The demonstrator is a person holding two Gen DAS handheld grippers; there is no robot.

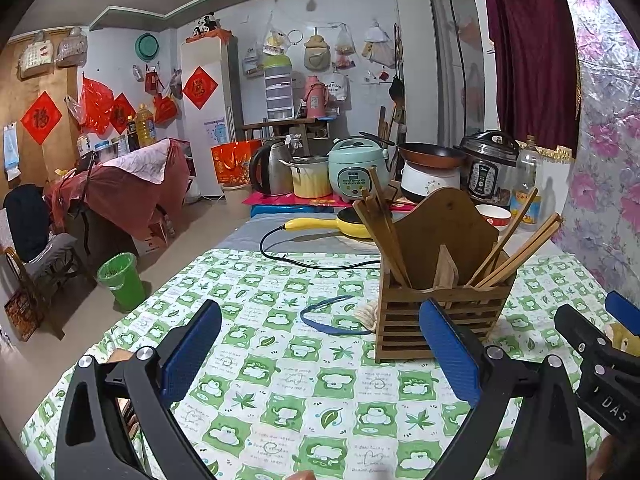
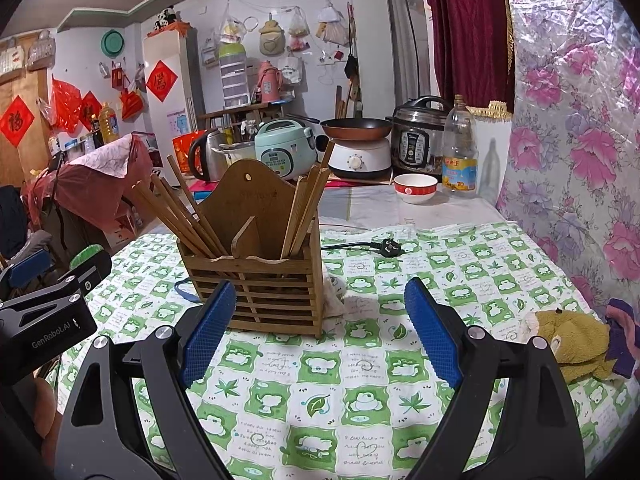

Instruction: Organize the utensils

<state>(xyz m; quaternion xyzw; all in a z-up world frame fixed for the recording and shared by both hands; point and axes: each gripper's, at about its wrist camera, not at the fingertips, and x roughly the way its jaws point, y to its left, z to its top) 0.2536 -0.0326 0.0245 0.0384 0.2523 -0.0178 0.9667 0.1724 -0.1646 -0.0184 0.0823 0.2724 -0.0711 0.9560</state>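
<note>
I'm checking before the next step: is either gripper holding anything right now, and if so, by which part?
Nothing is held. The left gripper and the right gripper both stand open over the tablecloth, short of the chopstick holder.

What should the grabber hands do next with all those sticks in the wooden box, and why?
Probably pull both grippers back and stop. The brown wooden chopsticks already stand in both compartments of the slatted wooden holder, and the open right gripper and open left gripper hold nothing. No loose utensil shows on the green-checked tablecloth.
</note>
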